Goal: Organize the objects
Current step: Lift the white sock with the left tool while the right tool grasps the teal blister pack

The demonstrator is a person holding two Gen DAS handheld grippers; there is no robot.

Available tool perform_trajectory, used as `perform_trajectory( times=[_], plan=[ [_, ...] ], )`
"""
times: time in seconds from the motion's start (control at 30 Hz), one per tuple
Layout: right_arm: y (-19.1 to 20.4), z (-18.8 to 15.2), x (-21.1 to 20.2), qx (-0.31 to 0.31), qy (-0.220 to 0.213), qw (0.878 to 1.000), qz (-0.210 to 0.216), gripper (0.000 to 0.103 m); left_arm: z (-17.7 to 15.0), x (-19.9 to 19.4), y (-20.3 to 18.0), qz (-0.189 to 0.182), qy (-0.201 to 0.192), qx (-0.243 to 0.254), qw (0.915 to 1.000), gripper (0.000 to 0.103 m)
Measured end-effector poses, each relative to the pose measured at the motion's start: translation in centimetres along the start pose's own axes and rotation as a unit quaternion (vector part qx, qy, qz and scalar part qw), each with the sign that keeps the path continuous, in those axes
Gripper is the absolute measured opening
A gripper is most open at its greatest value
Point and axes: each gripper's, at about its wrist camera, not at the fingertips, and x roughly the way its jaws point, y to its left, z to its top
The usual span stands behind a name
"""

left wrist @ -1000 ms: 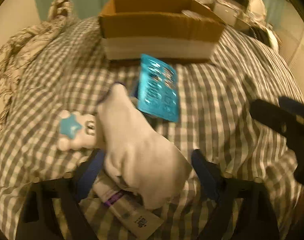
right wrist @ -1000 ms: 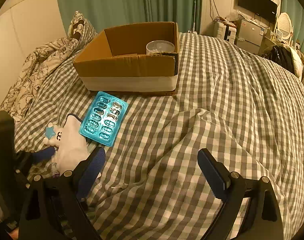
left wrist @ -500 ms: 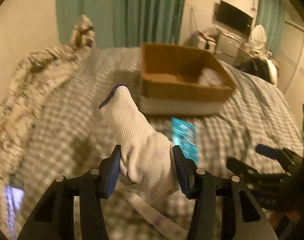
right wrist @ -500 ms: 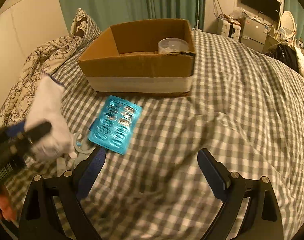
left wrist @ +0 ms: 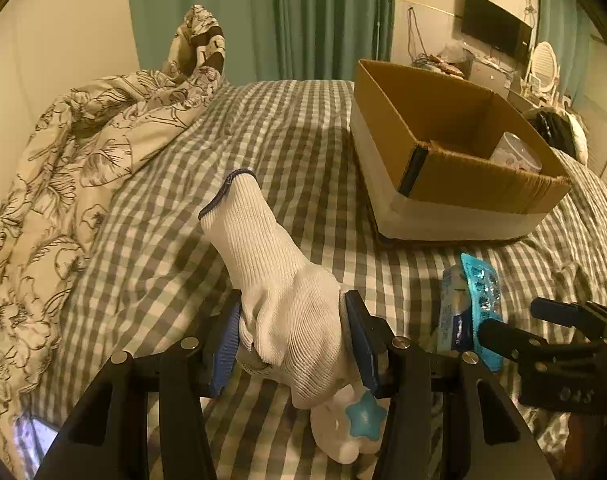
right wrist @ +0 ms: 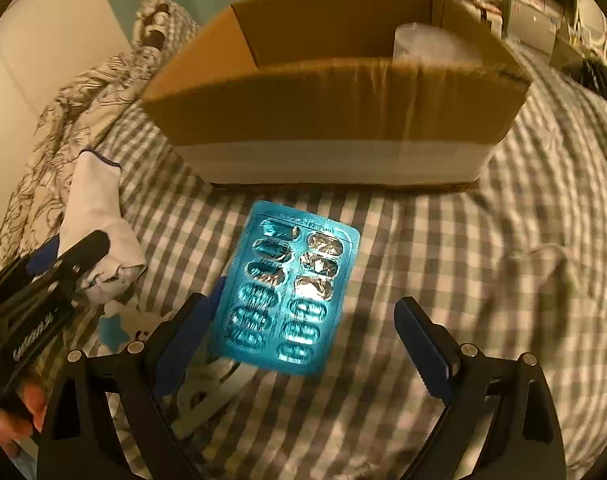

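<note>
- The left tongs [left wrist: 291, 344] are clamped on a white knit glove [left wrist: 275, 280], which is held clear of the bed with its cuff pointing ahead of the tongs.
- The right tongs [right wrist: 303, 344] are spread wide with nothing gripped; a teal blister pack [right wrist: 291, 288] lies between and just ahead of their blue pads.
- A cardboard box [right wrist: 335, 92], already holding a clear container [right wrist: 427, 44], stands beyond both tongs.
- The glove is pinched through bunched fabric only, so it could probably slip or sag out while being carried to the box.
- The blister pack is thin and flat on soft bedding; the pads might push it into the checked bedcover [left wrist: 151, 248] or catch the cloth with it.
- A white toy with a blue star [left wrist: 351, 428] rests just below the left tongs and could be knocked.
- A floral quilt [left wrist: 63, 168] is heaped to the left; green curtains [left wrist: 295, 16] hang behind.
</note>
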Motion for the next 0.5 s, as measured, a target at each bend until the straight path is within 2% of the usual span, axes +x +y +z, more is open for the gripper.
perform_trajectory(
  times=[0.23, 0.4, 0.47, 0.5],
  plan=[
    [-0.2, 0.1, 2.0, 0.001, 0.018, 1.000, 0.001, 0.092, -0.3, 1.2, 0.6, -0.014, 0.005, -0.010, 0.9998, 0.051],
    [0.3, -0.4, 1.2, -0.014, 0.004, 1.000, -0.009, 0.068, -0.4, 0.4, 0.4, -0.012, 0.005, -0.009, 0.9999, 0.051],
    [0.2, -0.5, 0.3, -0.016, -0.011, 1.000, -0.013, 0.050, -0.4, -0.2, 0.3, -0.009, 0.007, -0.009, 0.9999, 0.051],
    [0.2, -0.6, -0.2, -0.015, -0.016, 1.000, -0.012, 0.047, -0.5, -0.6, 0.2, -0.008, 0.008, -0.008, 0.9999, 0.051]
  ],
)
